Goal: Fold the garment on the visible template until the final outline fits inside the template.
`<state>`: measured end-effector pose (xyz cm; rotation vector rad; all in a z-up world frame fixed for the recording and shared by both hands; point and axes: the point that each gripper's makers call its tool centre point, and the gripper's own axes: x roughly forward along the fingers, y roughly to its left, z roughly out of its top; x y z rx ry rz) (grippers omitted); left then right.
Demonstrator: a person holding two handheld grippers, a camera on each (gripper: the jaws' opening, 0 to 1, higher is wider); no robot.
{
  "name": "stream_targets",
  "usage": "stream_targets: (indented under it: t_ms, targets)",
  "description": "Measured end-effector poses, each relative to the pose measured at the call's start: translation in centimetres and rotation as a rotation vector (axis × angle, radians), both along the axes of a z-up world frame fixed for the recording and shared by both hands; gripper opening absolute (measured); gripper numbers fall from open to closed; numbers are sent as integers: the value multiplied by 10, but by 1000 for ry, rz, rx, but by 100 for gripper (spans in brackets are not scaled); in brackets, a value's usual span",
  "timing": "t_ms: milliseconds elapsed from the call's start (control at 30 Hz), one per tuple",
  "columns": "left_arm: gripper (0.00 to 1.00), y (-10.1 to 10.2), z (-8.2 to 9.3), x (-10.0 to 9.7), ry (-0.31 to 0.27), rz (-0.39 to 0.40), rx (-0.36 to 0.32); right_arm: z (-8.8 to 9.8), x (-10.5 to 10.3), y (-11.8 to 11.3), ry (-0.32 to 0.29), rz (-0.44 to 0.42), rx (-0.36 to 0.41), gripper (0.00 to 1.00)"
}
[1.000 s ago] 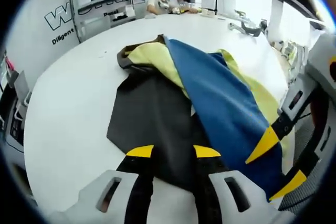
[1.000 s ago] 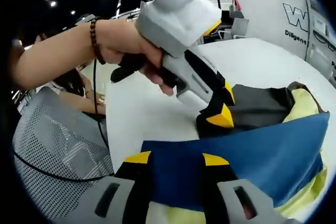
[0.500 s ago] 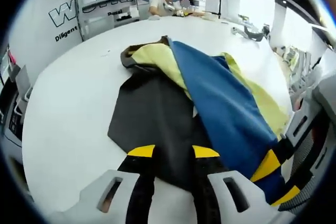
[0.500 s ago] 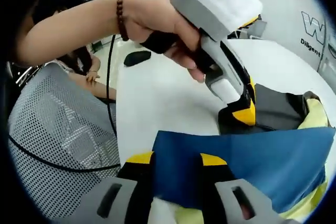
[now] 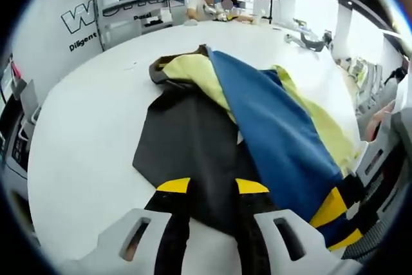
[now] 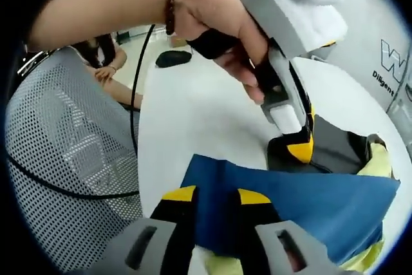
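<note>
Garment [image 6: 309,201] between right hand-held gripper [image 6: 215,194] jaws

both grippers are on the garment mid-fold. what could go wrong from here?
1. The right gripper seems to hold the blue panel near its very edge; a pull could slip it free.
2. The left gripper pins the dark panel, so a hard pull may drag or bunch the garment on the white table.
3. The yellow lining lies bunched underneath; folding over it may leave a lumpy outline.
</note>
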<state>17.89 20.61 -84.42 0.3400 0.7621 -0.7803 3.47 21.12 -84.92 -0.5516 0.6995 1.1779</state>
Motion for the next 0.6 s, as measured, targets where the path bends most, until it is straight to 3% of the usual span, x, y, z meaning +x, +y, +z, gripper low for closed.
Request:
stream_targets:
  t_ms: [67,133,267,400,467,567,600]
  targets:
    - [22,0,0,0,-1,1,1,-1,-1,2,-32,26,-12,0]
    - [22,0,0,0,-2,2,2,0,0,3,-79,52,-37,0]
    - [22,0,0,0,-6,11,0,0,2,2,-26,12,-19,0]
    - [22,1,0,-1,-12,19,-10,1,4,-3,-35,14,-26,0]
    - [21,0,0,-1,-11,22,-10,7,7,-6,-17,-24,8,0]
    - [14,-1,-1,0,-10,26,-5,11,13,-10,-4,-45,22,0]
    - [11,-3,-1,-1,-4,21,-7,14,14,-10,27,-67,40,0]
